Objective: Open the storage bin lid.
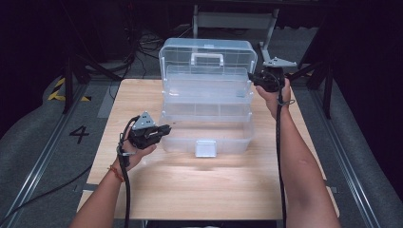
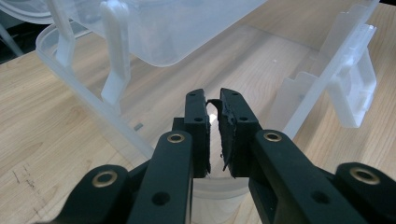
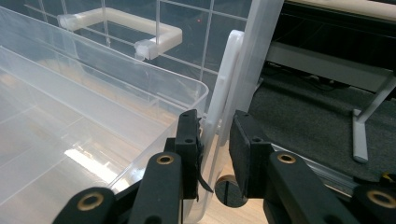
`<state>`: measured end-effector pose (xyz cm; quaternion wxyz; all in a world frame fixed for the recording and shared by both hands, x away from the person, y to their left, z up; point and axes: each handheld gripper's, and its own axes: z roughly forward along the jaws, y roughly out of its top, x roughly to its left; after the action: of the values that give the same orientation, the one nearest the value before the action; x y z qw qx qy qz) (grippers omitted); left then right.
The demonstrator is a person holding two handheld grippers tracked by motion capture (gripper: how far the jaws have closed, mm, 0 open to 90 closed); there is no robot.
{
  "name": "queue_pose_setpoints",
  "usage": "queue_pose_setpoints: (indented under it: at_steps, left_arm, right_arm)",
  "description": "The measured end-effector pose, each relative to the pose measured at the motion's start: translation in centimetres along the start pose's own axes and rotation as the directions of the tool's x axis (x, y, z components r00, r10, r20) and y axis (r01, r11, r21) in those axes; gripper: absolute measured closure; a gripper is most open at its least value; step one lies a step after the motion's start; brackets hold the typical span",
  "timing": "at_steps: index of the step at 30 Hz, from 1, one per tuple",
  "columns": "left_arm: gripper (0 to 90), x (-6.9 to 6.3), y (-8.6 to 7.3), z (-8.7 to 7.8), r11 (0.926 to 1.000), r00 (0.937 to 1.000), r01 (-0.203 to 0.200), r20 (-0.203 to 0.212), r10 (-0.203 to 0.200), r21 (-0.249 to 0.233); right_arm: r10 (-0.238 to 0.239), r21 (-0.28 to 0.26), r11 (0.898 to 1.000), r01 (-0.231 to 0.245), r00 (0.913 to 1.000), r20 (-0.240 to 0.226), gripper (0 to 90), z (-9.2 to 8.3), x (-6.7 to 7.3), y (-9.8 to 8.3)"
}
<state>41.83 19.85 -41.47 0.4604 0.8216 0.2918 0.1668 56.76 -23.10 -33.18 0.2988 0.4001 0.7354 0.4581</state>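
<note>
The clear plastic toolbox (image 1: pixel 207 102) stood open in the upper middle of the high view, on the wooden counter (image 1: pixel 199 185), its lid with the white handle (image 1: pixel 207 59) tipped back and its tray raised on white hinge arms. At lower left, the left tool (image 1: pixel 164 129) was clenched on the near left rim of the bottom bin (image 2: pixel 88 100); the wall sat pinched between its pads; that forearm came up from the bottom edge, wrist bent inward, tool pointing right. To steady the box well, this grip should stay low and firm on the rim; any pull would slide the box. At upper right, the right tool (image 1: pixel 256 78) was clamped near the tray's corner (image 3: pixel 198 95) and the hinge arm (image 3: pixel 219 107); which one it pinched I could not tell; that arm reached long and straight, tool pointing left. It should follow the arm's arc, not force it.
</note>
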Motion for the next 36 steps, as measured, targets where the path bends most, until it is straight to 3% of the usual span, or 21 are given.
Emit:
queue_pose_setpoints:
  at_steps: [23,29,36]
  left_arm:
    - [81.7,0.0,0.0,0.2,1.0,1.0,-0.004,0.002,0.004,0.0]
    - [80.7,-0.3,-0.1,0.5,0.9988,0.9991,-0.04,-0.016,0.04,0.028]
    - [80.5,-0.2,-0.1,0.5,0.9991,0.9994,-0.035,-0.006,0.035,0.024]
  right_arm:
    - [0.051,0.05,0.997,-0.052,0.9985,0.018,73.7,2.0,-0.6,1.0]
    - [0.071,0.057,0.996,-0.072,0.9974,0.014,73.2,2.6,-0.9,1.0]
    - [0.082,0.078,0.994,-0.082,0.9966,0.012,72.4,3.3,-1.1,1.3]
